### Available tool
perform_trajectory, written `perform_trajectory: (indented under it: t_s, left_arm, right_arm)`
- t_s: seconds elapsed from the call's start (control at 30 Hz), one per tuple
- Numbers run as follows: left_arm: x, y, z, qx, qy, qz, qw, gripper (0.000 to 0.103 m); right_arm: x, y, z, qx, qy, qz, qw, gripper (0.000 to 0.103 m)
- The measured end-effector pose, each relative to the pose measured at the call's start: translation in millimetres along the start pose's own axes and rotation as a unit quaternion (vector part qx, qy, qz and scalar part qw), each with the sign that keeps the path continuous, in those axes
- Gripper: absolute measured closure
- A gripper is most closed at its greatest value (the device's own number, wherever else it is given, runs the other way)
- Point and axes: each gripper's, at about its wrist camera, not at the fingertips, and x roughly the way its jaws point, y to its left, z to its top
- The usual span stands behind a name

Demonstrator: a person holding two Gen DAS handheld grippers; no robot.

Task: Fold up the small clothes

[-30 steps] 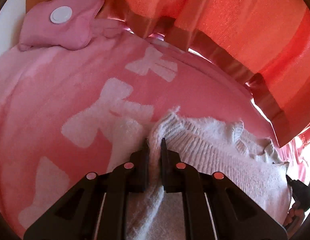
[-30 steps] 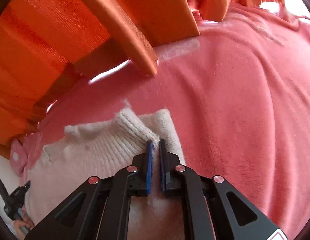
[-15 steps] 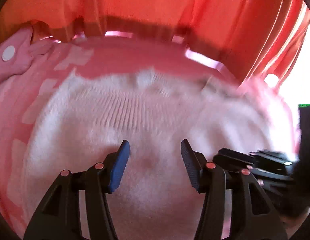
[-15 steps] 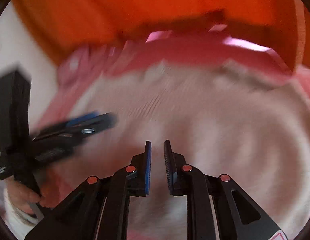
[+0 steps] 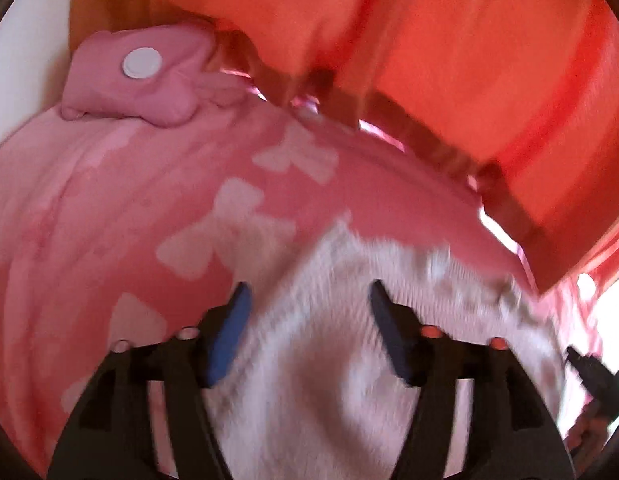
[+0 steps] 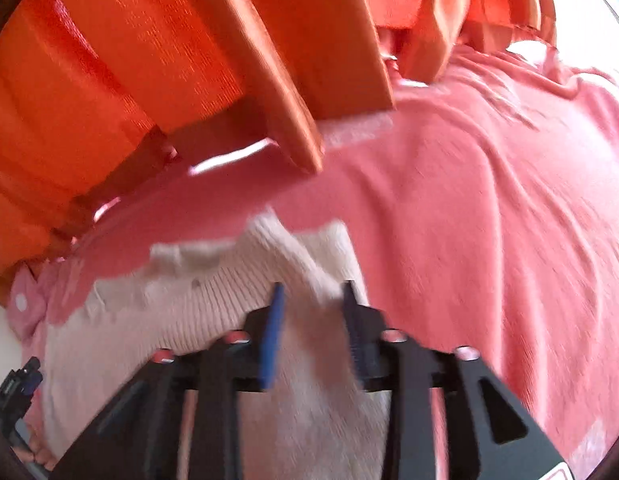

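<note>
Motion blur softened both views, so the knit of the white sweater (image 5: 329,360) was hard to read close to the cameras, and its lower part was cut off behind the black gripper frames. The left gripper (image 5: 307,300) stood with its fingers spread wide over the sweater's left side, holding nothing. The right gripper (image 6: 311,300) had its fingers parted around the sweater's right edge, not pinching it. The sweater (image 6: 213,312) lay flat on a pink blanket (image 5: 109,208) patterned with pale bows, which looked plain pink to the right (image 6: 489,220). Farther off, a small pink cushion (image 5: 149,80) with a white round patch rested at the blanket's far left corner. Behind everything hung orange curtains (image 6: 129,60), daylight showing under their hems.
</note>
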Motion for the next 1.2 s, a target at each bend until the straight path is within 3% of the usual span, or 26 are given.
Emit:
perform_trajectory:
  t_s: [0.07, 0.13, 0.17, 0.2, 0.23, 0.27, 0.37, 0.4, 0.47, 0.5, 0.57, 0.63, 0.77, 0.83, 0.87, 0.9, 0.97, 1.03, 1.1, 1.13, 1.2]
  left_arm:
    - [13, 4, 6, -0.019, 0.007, -0.004, 0.9998, 0.024]
    - [31, 10, 7, -0.033, 0.029, -0.008, 0.9990, 0.027]
    - [36, 9, 6, -0.034, 0.034, -0.009, 0.9988, 0.039]
    - [40, 8, 5, -0.030, 0.039, -0.013, 0.9987, 0.064]
    - [42, 5, 3, -0.019, 0.043, -0.011, 0.9988, 0.078]
    - [38, 1, 4, -0.009, 0.037, -0.012, 0.9992, 0.084]
    - [15, -5, 15, 0.000, -0.014, -0.031, 0.9994, 0.085]
    - [10, -6, 17, 0.001, -0.024, -0.033, 0.9992, 0.085]
    - [15, -7, 18, 0.011, -0.032, -0.011, 0.9994, 0.090]
    - [24, -5, 16, 0.018, -0.025, 0.008, 0.9995, 0.103]
    - [47, 6, 11, 0.012, 0.007, 0.040, 0.9991, 0.103]
    - [55, 22, 8, -0.033, 0.030, 0.024, 0.9988, 0.103]
    - [16, 7, 17, -0.015, -0.016, 0.011, 0.9997, 0.102]
    - [-10, -16, 13, 0.016, -0.039, -0.013, 0.9990, 0.088]
    - [-17, -27, 6, 0.028, -0.040, -0.024, 0.9985, 0.066]
    - [-22, -39, -3, 0.043, -0.036, -0.038, 0.9977, 0.050]
    - [-19, -66, -27, 0.089, -0.007, -0.054, 0.9945, 0.048]
    - [2, -90, -56, 0.148, 0.051, -0.028, 0.9874, 0.048]
    - [20, -98, -72, 0.165, 0.085, -0.004, 0.9827, 0.048]
    - [22, -100, -76, 0.167, 0.081, 0.006, 0.9826, 0.048]
    - [19, -106, -79, 0.177, 0.067, 0.018, 0.9818, 0.047]
  right_arm:
    - [15, 3, 1, -0.014, 0.015, 0.010, 1.000, 0.044]
    - [32, 15, 0, -0.038, 0.042, 0.001, 0.998, 0.043]
    - [36, 20, -5, -0.049, 0.044, -0.009, 0.998, 0.044]
    - [38, 25, -5, -0.061, 0.038, -0.016, 0.997, 0.050]
    - [35, 30, -4, -0.071, 0.029, -0.009, 0.997, 0.084]
    - [25, 32, 2, -0.062, 0.012, 0.012, 0.998, 0.094]
    - [-10, 27, 16, -0.025, -0.052, 0.072, 0.996, 0.094]
    - [-12, 27, 20, -0.021, -0.061, 0.075, 0.995, 0.094]
    - [4, 20, 22, -0.017, -0.044, 0.052, 0.997, 0.094]
    - [18, 16, 21, -0.013, -0.019, 0.035, 0.999, 0.094]
    - [54, 5, 12, 0.003, 0.041, 0.014, 0.999, 0.094]
    - [47, 7, 13, 0.005, 0.030, 0.014, 0.999, 0.093]
    - [-3, 33, 18, -0.026, -0.047, -0.004, 0.999, 0.085]
    - [-25, 61, 7, -0.064, -0.056, 0.041, 0.996, 0.085]
    - [-29, 75, -1, -0.085, -0.044, 0.066, 0.993, 0.085]
    - [-29, 93, -12, -0.110, -0.022, 0.092, 0.989, 0.085]
    - [-17, 128, -44, -0.169, 0.045, 0.121, 0.977, 0.085]
    - [14, 154, -76, -0.216, 0.127, 0.089, 0.964, 0.085]
    - [15, 164, -84, -0.236, 0.106, 0.063, 0.964, 0.084]
    - [10, 169, -83, -0.243, 0.097, 0.060, 0.963, 0.082]
    - [-5, 166, -75, -0.204, 0.084, 0.108, 0.969, 0.082]
